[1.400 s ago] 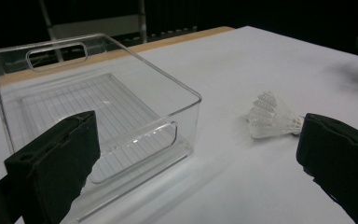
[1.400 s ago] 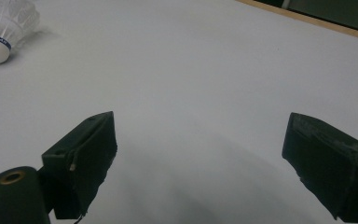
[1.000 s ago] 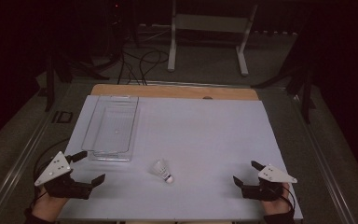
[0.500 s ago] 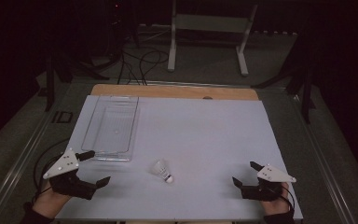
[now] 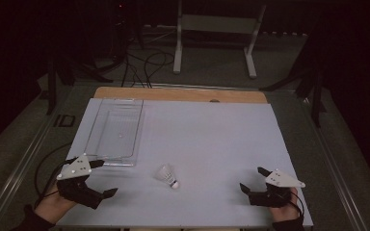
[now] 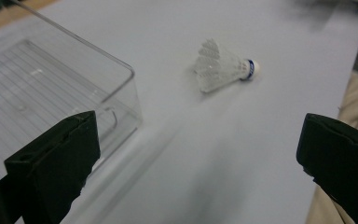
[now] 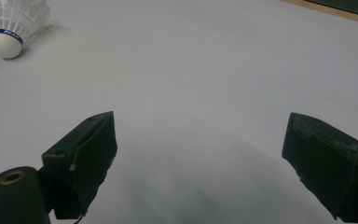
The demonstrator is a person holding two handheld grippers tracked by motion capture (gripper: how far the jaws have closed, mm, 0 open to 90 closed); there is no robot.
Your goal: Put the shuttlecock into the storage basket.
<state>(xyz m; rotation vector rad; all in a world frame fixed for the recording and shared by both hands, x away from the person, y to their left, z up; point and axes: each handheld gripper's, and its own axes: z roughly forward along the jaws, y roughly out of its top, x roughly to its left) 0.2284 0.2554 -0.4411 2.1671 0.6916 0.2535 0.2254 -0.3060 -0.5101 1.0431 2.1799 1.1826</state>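
Observation:
A white shuttlecock (image 5: 166,175) lies on its side on the white sheet (image 5: 212,139), cork end toward the near edge. My left gripper (image 5: 105,178) is open at the near left, just in front of a clear plastic tray (image 5: 115,134). In the left gripper view the shuttlecock (image 6: 221,70) lies ahead between the wide-open jaws (image 6: 198,135), and the tray's corner (image 6: 121,79) is at the left. My right gripper (image 5: 252,179) rests open at the near right. Its view has the shuttlecock (image 7: 14,23) at the far upper left, well off from its jaws (image 7: 200,130).
A wooden strip (image 5: 183,94) runs along the table's far edge. Beyond it a metal stand (image 5: 212,29) and cables (image 5: 144,62) sit on the dark floor. The tray holds nothing.
My left gripper has moved a little to the right, toward the shuttlecock. The right gripper and the shuttlecock have stayed put.

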